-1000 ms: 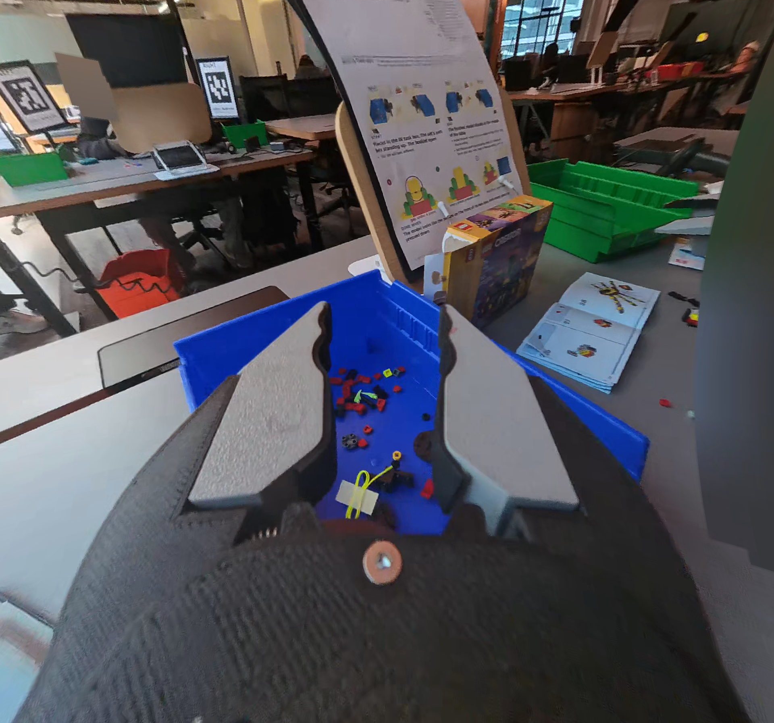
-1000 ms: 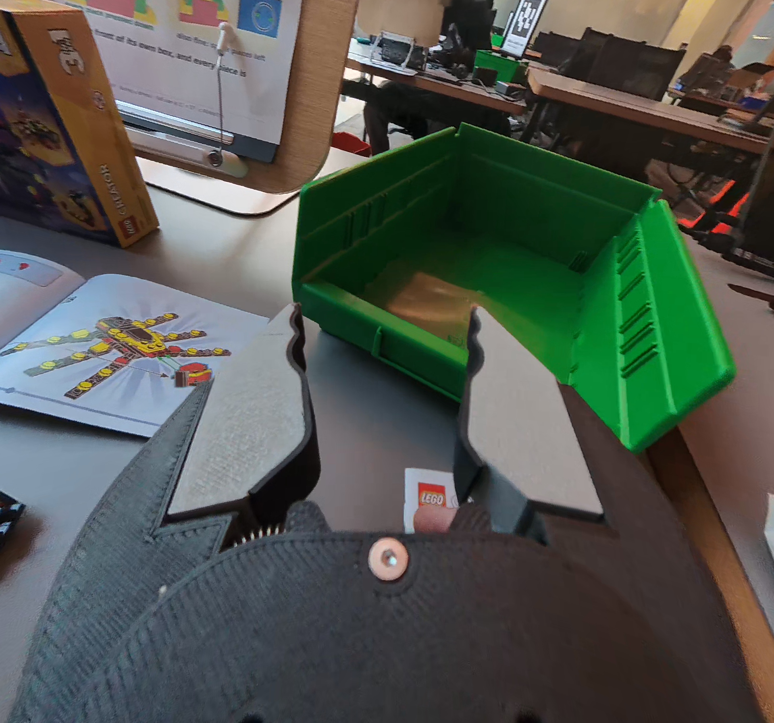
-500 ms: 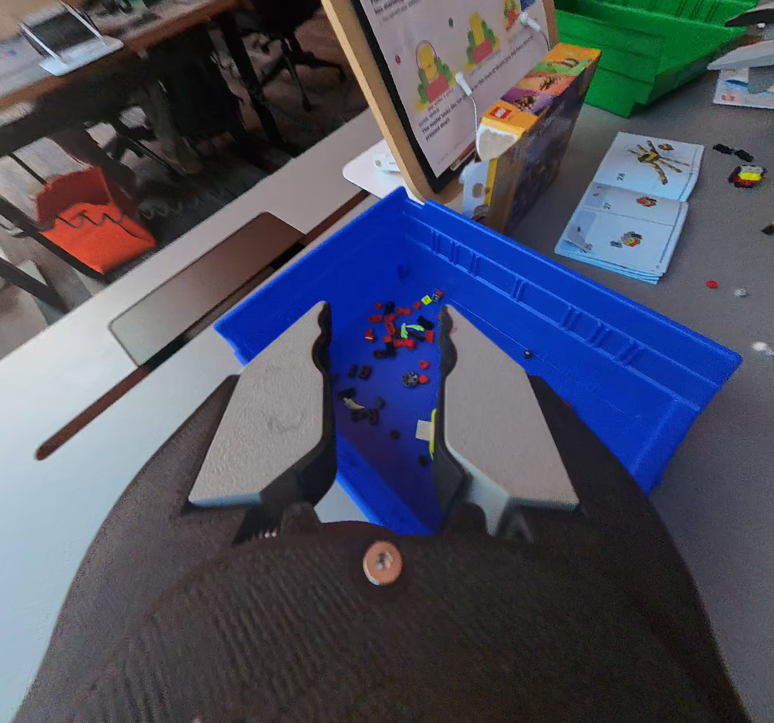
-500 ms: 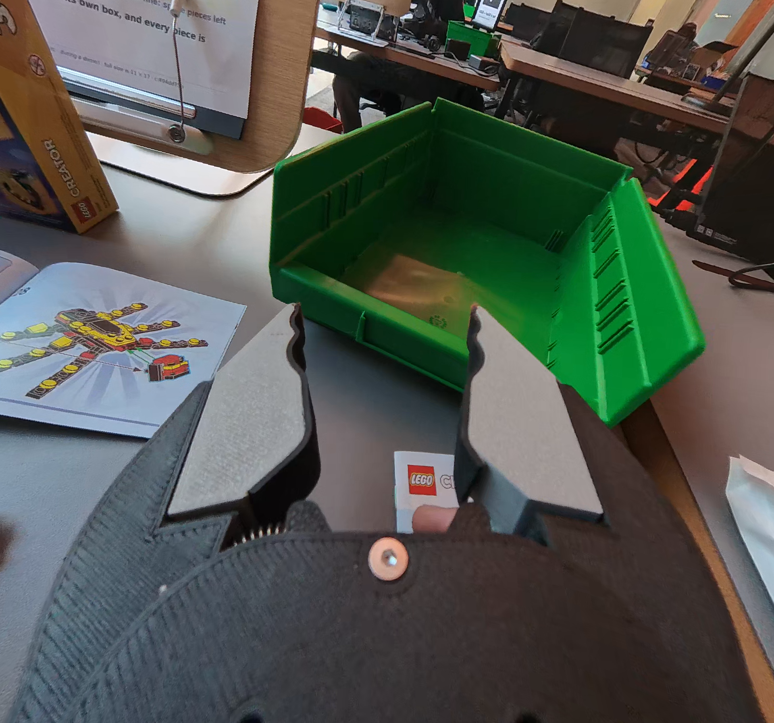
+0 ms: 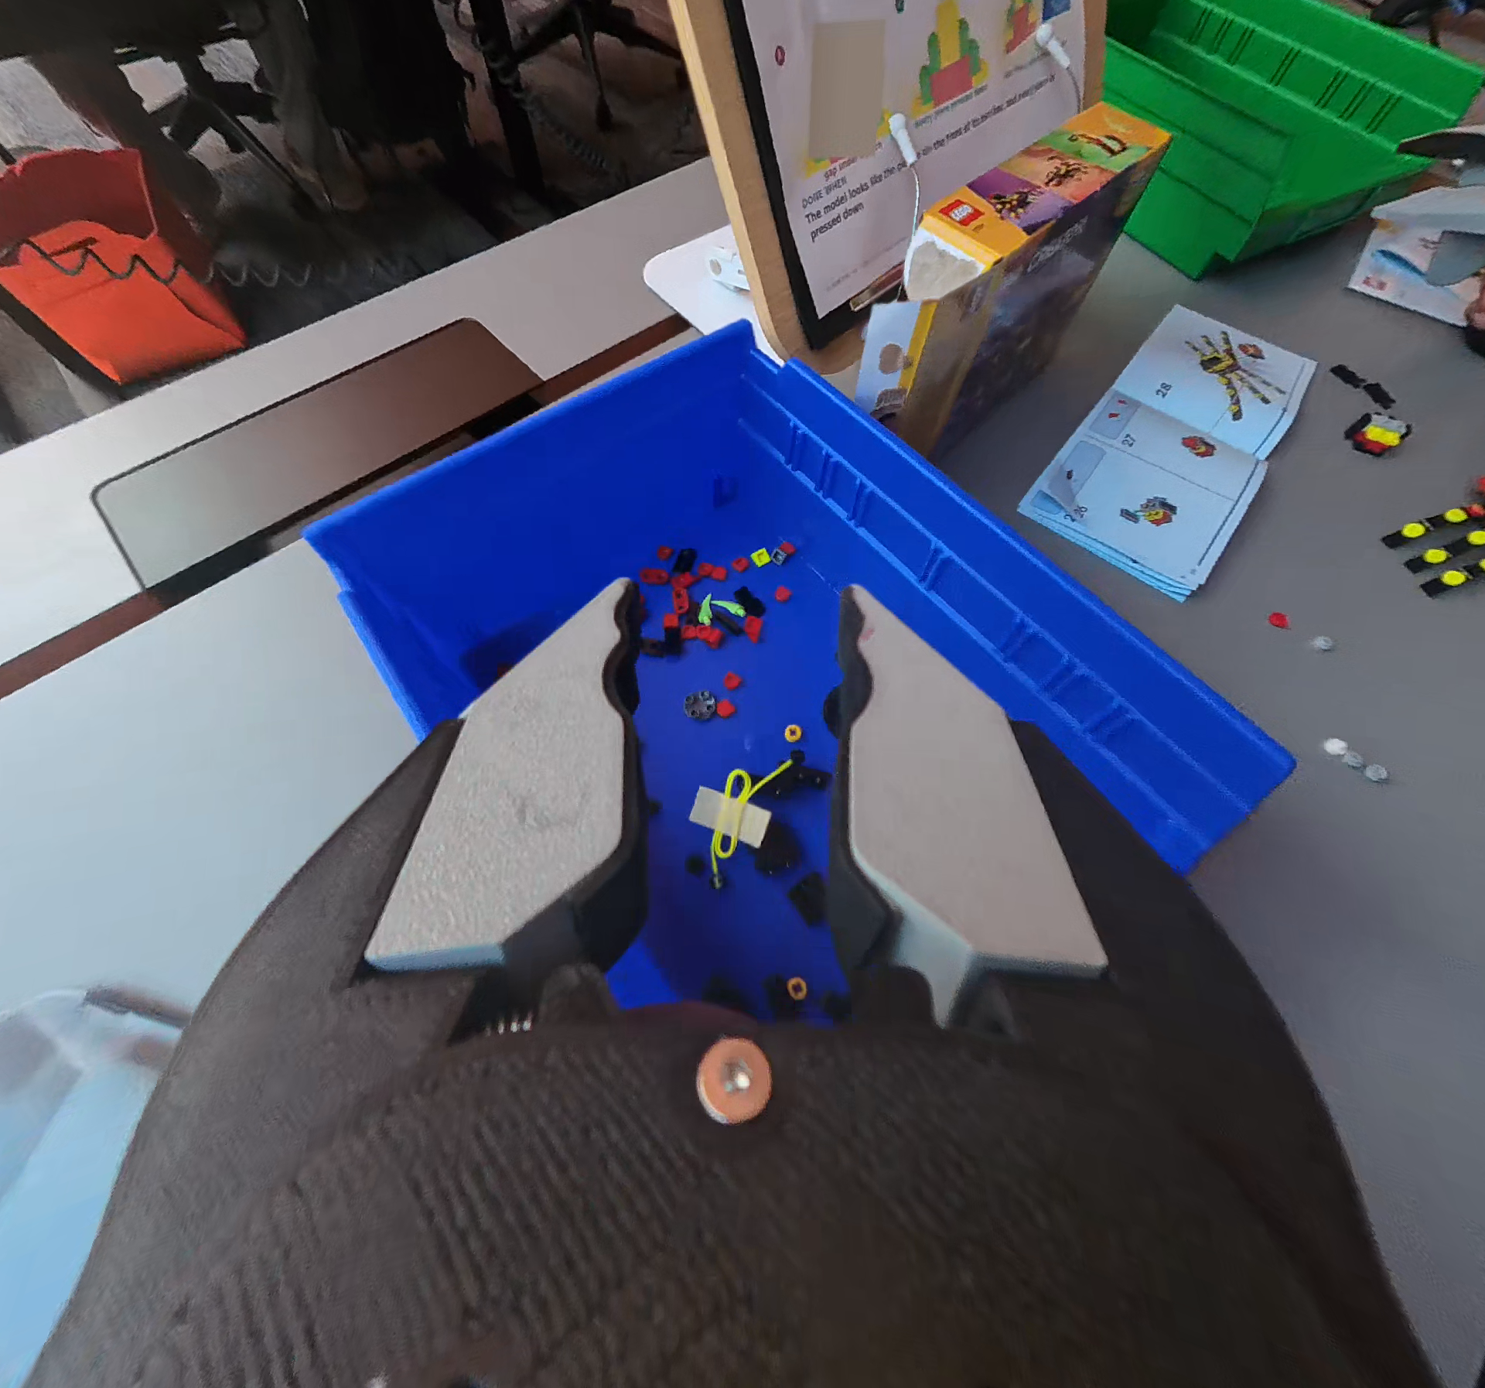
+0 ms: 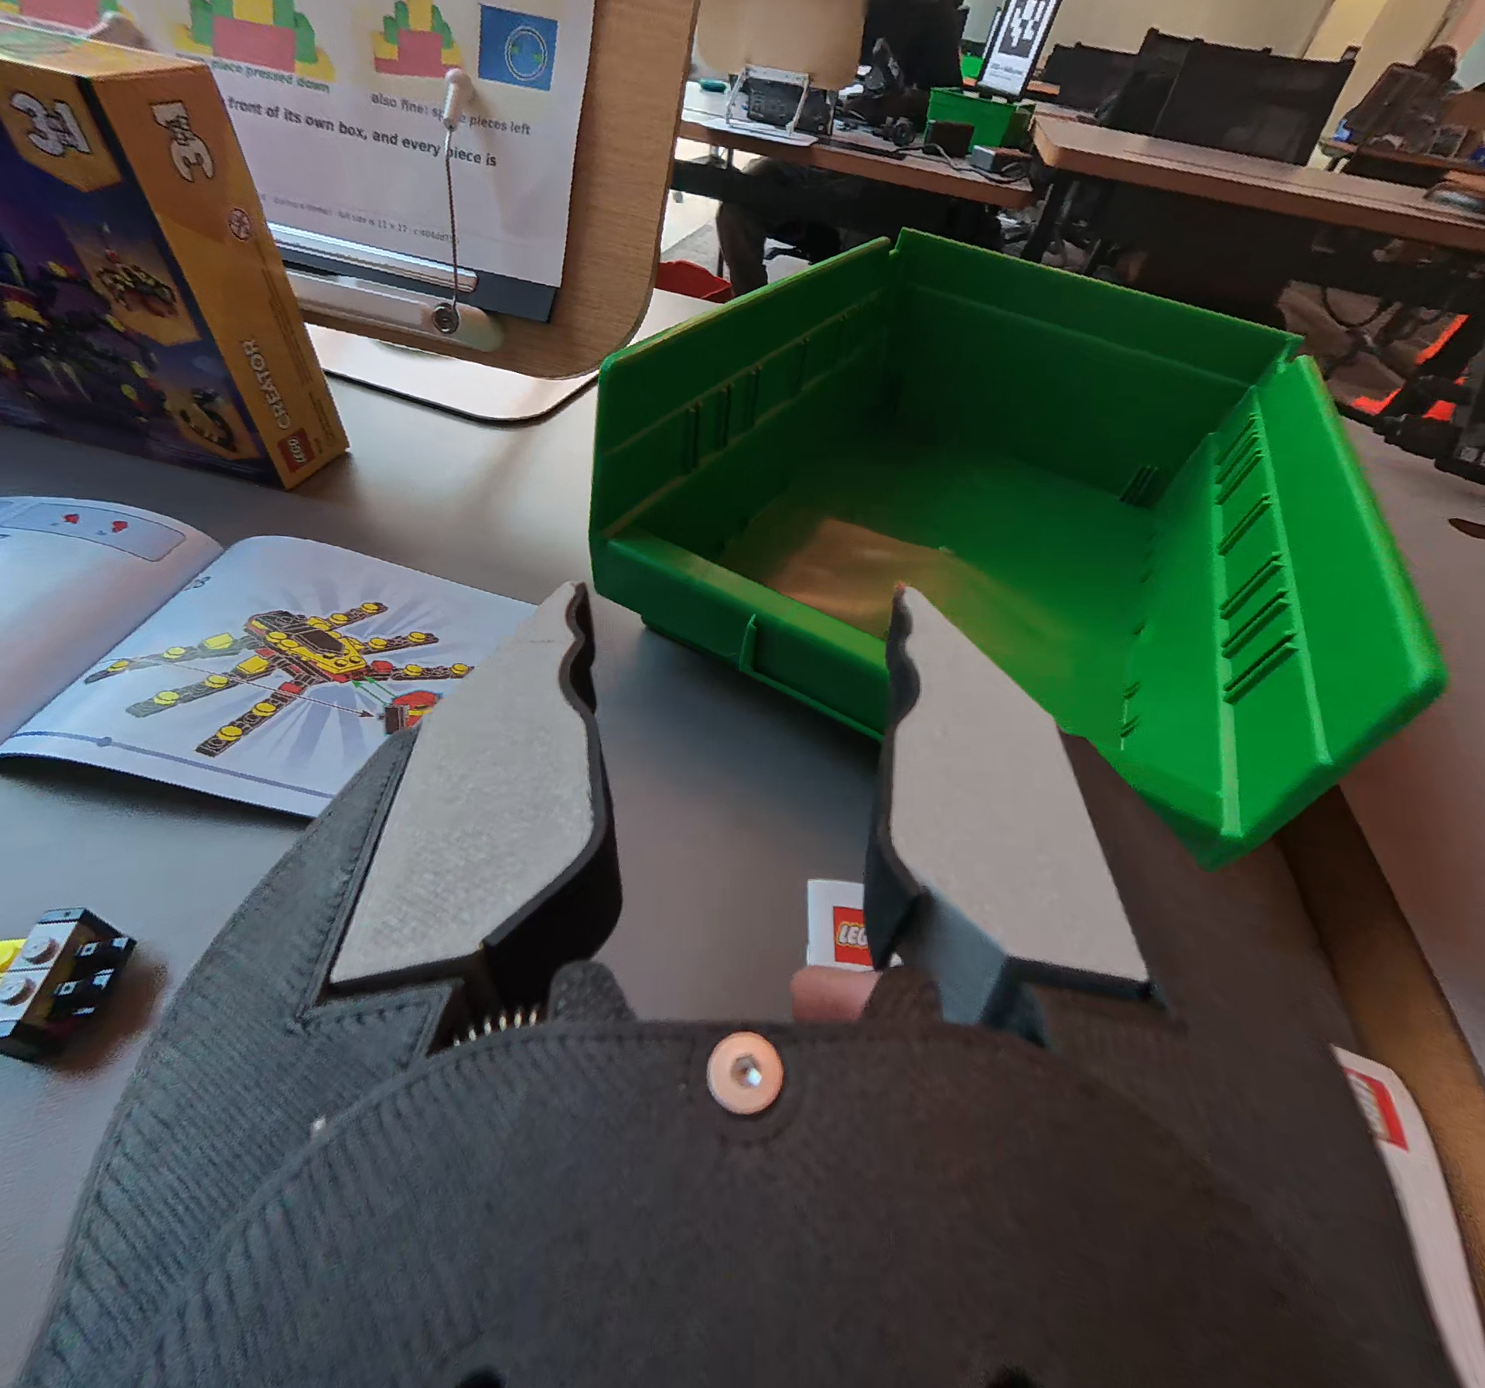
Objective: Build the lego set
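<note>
My left gripper (image 5: 735,610) is open and empty above the blue bin (image 5: 1004,626). The bin holds several small red, black and yellow lego pieces (image 5: 707,610) and a lime string on a tan tag (image 5: 730,815). My right gripper (image 6: 739,598) is open and empty over the grey table, just before the empty green bin (image 6: 1253,626). The open instruction booklet (image 6: 241,666) lies to its left; it also shows in the left wrist view (image 5: 1165,457). A small black, yellow and red build (image 5: 1378,433) and black legs with yellow studs (image 5: 1438,545) lie on the table.
The lego box (image 5: 1020,280) stands before a wooden board with a printed sheet (image 5: 884,63). A black brick assembly (image 6: 56,972) sits at the right wrist view's left edge. A white leaflet (image 6: 840,927) lies under the right gripper. Loose studs (image 5: 1354,759) lie right of the blue bin. The tips of one gripper are about 60 centimetres away from the tips of the other.
The left gripper has tilted downward and moved in over the blue bin, so more of its floor shows. The right gripper has shifted slightly; the green bin sits a little farther right in view.
</note>
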Motion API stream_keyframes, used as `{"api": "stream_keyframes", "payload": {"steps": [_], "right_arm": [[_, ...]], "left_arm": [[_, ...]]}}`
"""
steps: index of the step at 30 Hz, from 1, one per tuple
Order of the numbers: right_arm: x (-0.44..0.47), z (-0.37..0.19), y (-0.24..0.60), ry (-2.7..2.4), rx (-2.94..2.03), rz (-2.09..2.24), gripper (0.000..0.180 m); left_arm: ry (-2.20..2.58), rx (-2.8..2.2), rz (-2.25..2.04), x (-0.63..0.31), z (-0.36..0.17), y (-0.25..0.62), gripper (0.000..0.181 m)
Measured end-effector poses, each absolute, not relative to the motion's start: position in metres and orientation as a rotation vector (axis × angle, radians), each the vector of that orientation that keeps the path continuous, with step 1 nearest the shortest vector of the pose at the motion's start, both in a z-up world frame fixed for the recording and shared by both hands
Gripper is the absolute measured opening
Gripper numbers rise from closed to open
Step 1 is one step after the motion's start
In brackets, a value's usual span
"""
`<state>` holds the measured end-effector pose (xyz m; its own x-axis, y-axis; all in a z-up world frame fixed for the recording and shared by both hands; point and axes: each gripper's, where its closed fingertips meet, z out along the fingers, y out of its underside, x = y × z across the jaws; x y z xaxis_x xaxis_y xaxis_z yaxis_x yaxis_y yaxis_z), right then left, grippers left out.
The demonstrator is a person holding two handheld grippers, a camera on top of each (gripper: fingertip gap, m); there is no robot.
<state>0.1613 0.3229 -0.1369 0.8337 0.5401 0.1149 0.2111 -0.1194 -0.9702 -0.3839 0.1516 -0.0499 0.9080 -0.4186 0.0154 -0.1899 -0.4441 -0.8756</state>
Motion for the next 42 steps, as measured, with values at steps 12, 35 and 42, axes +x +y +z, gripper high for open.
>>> {"api": "stream_keyframes", "payload": {"steps": [12, 35, 42], "right_arm": [[0.157, -0.133, 0.313, -0.531, -1.706, 0.477, 0.069], [0.119, -0.139, 0.297, -0.679, -1.712, 0.420, 0.065], [0.128, -0.137, 0.304, -0.587, -1.720, 0.472, 0.065]], "left_arm": [[0.371, -2.031, -0.187, -0.355, -0.059, 0.092, 0.044], [0.435, -1.997, -0.312, -0.337, -0.078, 0.182, 0.046], [0.581, -2.116, -0.219, -0.358, -0.073, 0.195, 0.041]]}}
